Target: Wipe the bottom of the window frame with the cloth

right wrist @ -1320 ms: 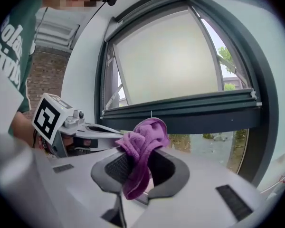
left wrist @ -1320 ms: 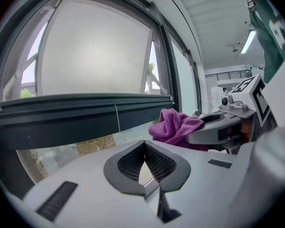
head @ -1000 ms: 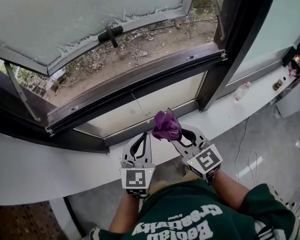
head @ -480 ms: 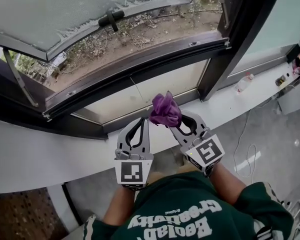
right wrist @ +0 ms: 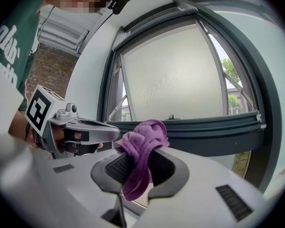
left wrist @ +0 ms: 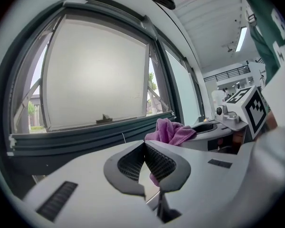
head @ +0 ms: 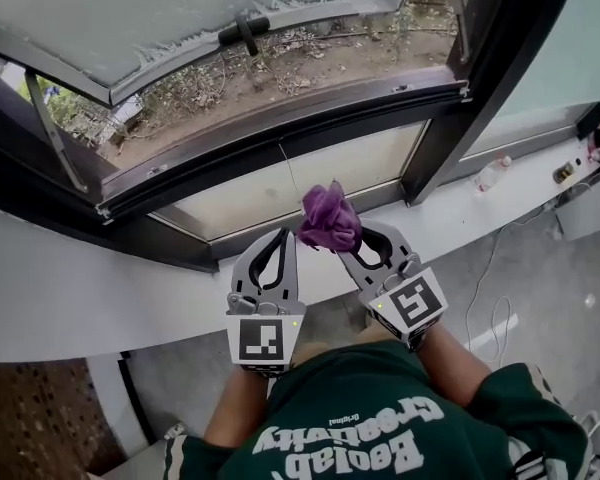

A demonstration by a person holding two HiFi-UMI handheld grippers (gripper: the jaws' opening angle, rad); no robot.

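Cloth [head: 330, 218] lifted nearer window frame [head: 280, 140], right tool [head: 350, 243] pinching it, left tool [head: 283, 234] closed empty, cloth's lower end hidden

White sill [head: 70, 298] ran below the window frame [head: 280, 140]. A plastic bottle [head: 493, 173] lay on it, far right. White cable [head: 485, 330] trailed over grey floor [head: 560, 298].

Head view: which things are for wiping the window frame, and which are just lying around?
For the job: purple cloth, right gripper clamping it, bottom window frame rail.
Lying about: plastic bottle on the sill, white cable on the floor.
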